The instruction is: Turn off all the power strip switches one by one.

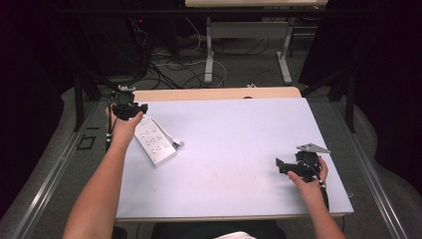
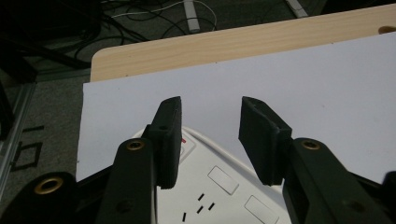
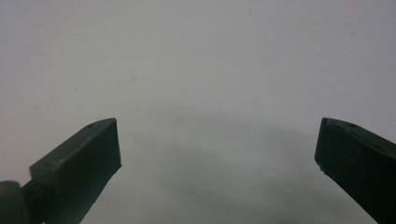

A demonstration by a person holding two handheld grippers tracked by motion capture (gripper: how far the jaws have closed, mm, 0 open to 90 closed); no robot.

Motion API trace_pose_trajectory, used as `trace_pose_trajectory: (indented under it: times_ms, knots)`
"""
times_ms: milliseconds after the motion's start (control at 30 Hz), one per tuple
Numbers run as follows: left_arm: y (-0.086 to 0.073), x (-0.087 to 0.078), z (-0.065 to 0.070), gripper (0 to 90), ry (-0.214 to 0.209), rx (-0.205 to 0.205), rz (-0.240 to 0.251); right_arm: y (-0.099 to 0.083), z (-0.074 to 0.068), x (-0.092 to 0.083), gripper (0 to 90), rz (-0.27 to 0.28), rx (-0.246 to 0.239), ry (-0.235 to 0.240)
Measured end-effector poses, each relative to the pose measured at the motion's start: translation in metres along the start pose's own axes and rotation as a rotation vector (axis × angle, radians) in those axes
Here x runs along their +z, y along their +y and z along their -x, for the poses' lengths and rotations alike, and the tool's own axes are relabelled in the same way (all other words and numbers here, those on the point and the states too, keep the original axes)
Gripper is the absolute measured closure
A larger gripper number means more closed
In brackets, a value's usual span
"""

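Dim surroundings, brightly lit white table top (image 1: 234,149); gripper views soft, with faint shadow between the jaws.

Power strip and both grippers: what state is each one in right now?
Power strip: lying flat on the white sheet, sockets up, nothing plugged in, not gripped.
Left gripper: jaws open, poised over the strip's far end.
Right gripper: jaws wide open, nothing between them, above the bare sheet.

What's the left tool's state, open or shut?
Open. In the left gripper view the left tool has its jaws apart over the white power strip, nothing between them.
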State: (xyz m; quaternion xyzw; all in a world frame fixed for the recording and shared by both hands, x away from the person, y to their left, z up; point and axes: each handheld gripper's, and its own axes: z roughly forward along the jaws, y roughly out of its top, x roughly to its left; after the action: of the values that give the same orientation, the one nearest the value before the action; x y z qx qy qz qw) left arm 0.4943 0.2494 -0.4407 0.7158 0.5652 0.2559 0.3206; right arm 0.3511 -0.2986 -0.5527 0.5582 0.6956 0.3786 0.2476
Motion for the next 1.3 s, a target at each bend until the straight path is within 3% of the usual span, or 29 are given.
trace_pose_trajectory:
  times_ms: [367, 767, 1067, 1300]
  knots:
    - [-0.003, 0.021, -0.006, 69.0, 0.021, -0.006, -0.055, 0.000, -0.001, 0.001, 0.0, -0.007, -0.005, 0.005]
    - [-0.008, 0.039, -0.013, 77.7, 0.025, -0.050, -0.122, -0.001, 0.000, 0.002, 0.0, -0.012, -0.001, 0.005]
    - [-0.010, 0.046, -0.022, 80.1, 0.035, -0.079, -0.119, -0.003, 0.002, 0.000, 0.0, -0.012, 0.029, 0.003]
    - [-0.011, 0.051, -0.029, 83.2, 0.033, -0.096, -0.141, -0.003, 0.000, 0.001, 0.0, -0.019, 0.014, 0.004]
